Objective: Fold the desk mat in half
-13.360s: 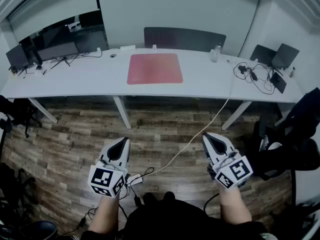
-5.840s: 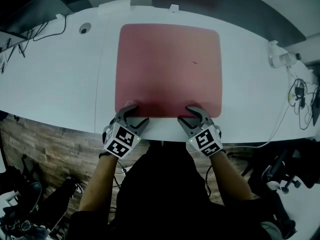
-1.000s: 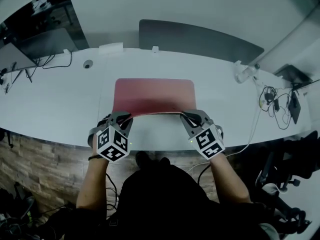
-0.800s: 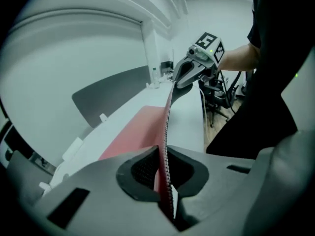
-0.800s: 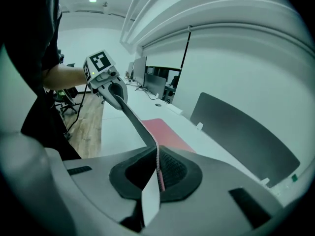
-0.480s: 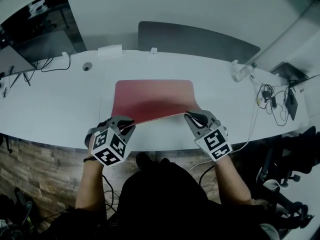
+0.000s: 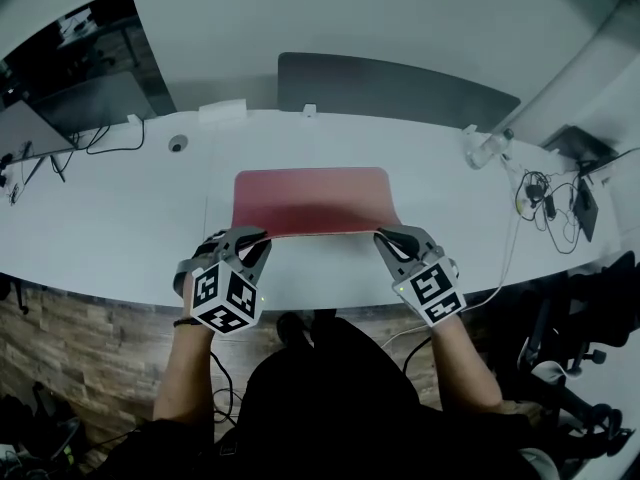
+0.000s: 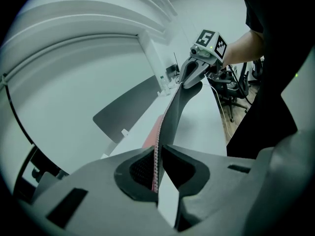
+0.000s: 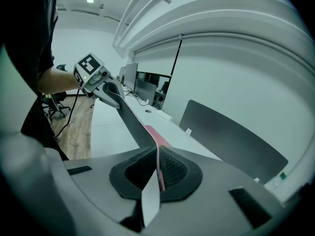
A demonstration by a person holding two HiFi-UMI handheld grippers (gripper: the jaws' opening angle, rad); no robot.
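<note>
Now: both near corners of the desk mat (image 7: 310, 200) are off the desk (image 7: 120, 230), one in each tool. The left tongs (image 7: 250, 236) are clamped on the left corner, its thin edge standing between the pads. Those jaws have just eased open a touch, but the mat is plainly nipped. The right tongs (image 7: 392, 236) are pinched shut on the right corner in the same way. The near edge hangs between them as a taut strip with the grey underside showing. The far part of the red mat lies flat on the desk, square to its front edge.

Step in hand, as I read it: carry the lifted edge over towards the far edge.

Notes for doing it well:
- Keep both tongs level and equally far forward, or the fold line will skew.
- Firm up the left grip before travelling, since a slack pinch could let the corner slide out.
- Lift high enough that the sheet rolls over instead of pushing the flat part away.
- Lay each near corner onto its far corner and match the edges before letting go.
</note>
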